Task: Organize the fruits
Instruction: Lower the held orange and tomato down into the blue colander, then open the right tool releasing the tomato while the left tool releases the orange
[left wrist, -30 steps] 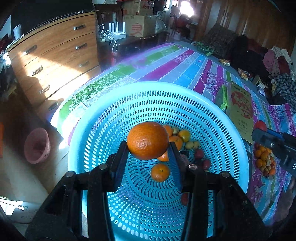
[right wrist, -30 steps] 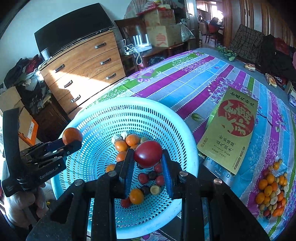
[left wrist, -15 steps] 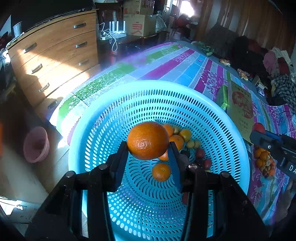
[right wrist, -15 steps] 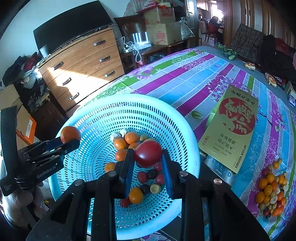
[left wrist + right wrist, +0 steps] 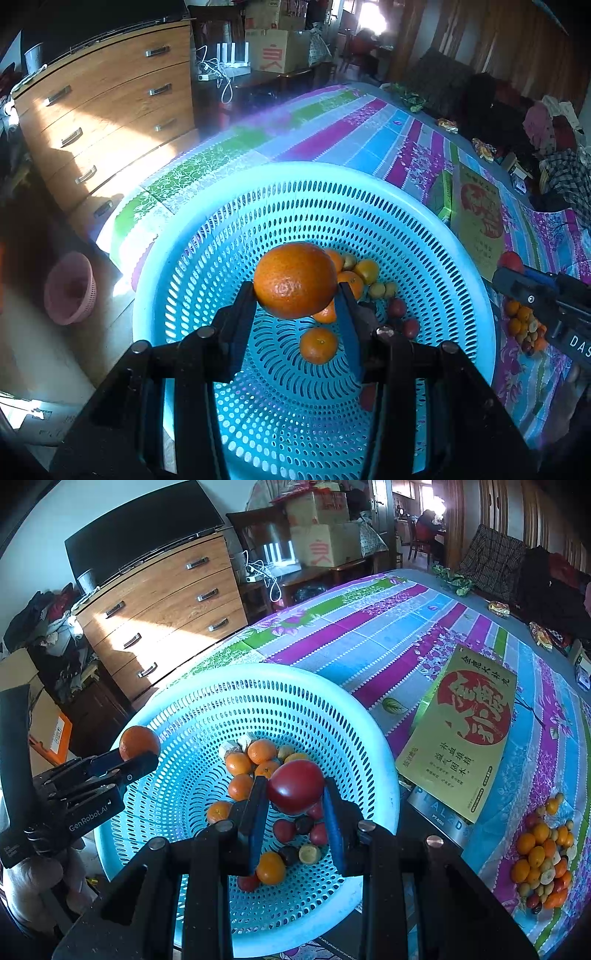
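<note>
Clamping orange: left gripper, marked "GenRobot.AI"; right gripper clamping red fruit over basket.

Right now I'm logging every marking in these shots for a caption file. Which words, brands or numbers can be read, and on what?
"GenRobot.AI": on the body of the left tool, which holds an orange.
"DAS": cut off by the frame edge, on the right tool, which holds a red fruit.
"PLALZD", roughly: grey box under the yellow box.
Yellow box: large Chinese characters, too stylised to quote.
Cardboard carton: red mark, unreadable.
</note>
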Demonstrator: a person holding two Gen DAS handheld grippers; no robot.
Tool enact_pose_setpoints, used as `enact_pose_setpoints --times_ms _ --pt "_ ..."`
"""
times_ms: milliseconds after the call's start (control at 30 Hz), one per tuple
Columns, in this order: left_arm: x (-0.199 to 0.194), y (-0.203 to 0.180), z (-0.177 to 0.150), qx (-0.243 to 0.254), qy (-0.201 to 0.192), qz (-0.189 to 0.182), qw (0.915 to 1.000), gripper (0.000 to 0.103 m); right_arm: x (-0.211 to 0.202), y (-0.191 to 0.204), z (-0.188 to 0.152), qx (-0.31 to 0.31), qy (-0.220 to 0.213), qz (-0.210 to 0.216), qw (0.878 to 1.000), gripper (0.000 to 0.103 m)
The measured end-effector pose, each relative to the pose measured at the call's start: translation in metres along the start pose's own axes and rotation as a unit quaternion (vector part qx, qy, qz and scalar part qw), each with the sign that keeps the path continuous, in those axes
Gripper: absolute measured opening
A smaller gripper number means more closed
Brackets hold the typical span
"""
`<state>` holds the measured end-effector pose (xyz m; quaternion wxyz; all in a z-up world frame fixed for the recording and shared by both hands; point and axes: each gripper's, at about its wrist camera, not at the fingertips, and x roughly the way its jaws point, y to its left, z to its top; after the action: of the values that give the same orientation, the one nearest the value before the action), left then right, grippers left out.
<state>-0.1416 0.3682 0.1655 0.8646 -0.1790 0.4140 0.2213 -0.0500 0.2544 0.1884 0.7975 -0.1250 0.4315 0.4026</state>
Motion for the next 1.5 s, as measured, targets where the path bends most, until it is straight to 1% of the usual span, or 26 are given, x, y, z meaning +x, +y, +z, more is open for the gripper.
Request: enact_pose_setpoints --times_ms 467,933,1000,1067,1100,1133,1233,1300,1400,1500 --pt "0.004 -0.001 -0.001 -0.001 0.004 -0.001 1.0000 0.044 0.008 0.003 -0.002 0.000 0.006 0.001 1.000 0.033" --pt "0.008 0.003 -0.005 -0.007 0.010 0.006 0.9999 0.045 0.012 0.003 -0.004 0.001 0.012 0.001 1.000 0.034" --pt "0.006 0.003 -0.004 -0.006 0.009 0.007 0.9999 0.047 0.013 0.004 -0.005 0.001 0.013 0.002 1.000 0.034" --pt "0.006 0.002 -0.004 -0.004 0.008 0.008 0.9999 0.051 0.014 0.004 -0.005 0.001 0.015 0.003 1.000 0.038" --pt "0.005 0.002 -0.004 -0.003 0.007 0.010 0.9999 0.052 0.014 0.005 -0.005 0.002 0.013 0.002 1.000 0.046" --pt "0.005 0.002 -0.004 -0.003 0.006 0.010 0.9999 0.052 0.013 0.005 -0.005 0.002 0.010 -0.001 1.000 0.050" --pt "0.006 0.004 -0.005 -0.004 0.007 0.014 0.9999 0.053 0.012 0.005 -0.005 0.002 0.008 -0.002 1.000 0.050" --pt "0.007 0.006 -0.005 -0.006 0.007 0.015 0.9998 0.053 0.010 0.005 -0.004 0.003 0.007 -0.003 1.000 0.053" --pt "0.005 0.007 -0.006 -0.009 0.006 0.018 0.9998 0.055 0.008 0.005 -0.005 0.003 0.005 -0.004 1.000 0.056" --pt "0.002 0.005 -0.006 -0.008 0.001 0.020 0.9998 0.058 0.005 0.004 -0.007 0.004 0.004 -0.006 1.000 0.056"
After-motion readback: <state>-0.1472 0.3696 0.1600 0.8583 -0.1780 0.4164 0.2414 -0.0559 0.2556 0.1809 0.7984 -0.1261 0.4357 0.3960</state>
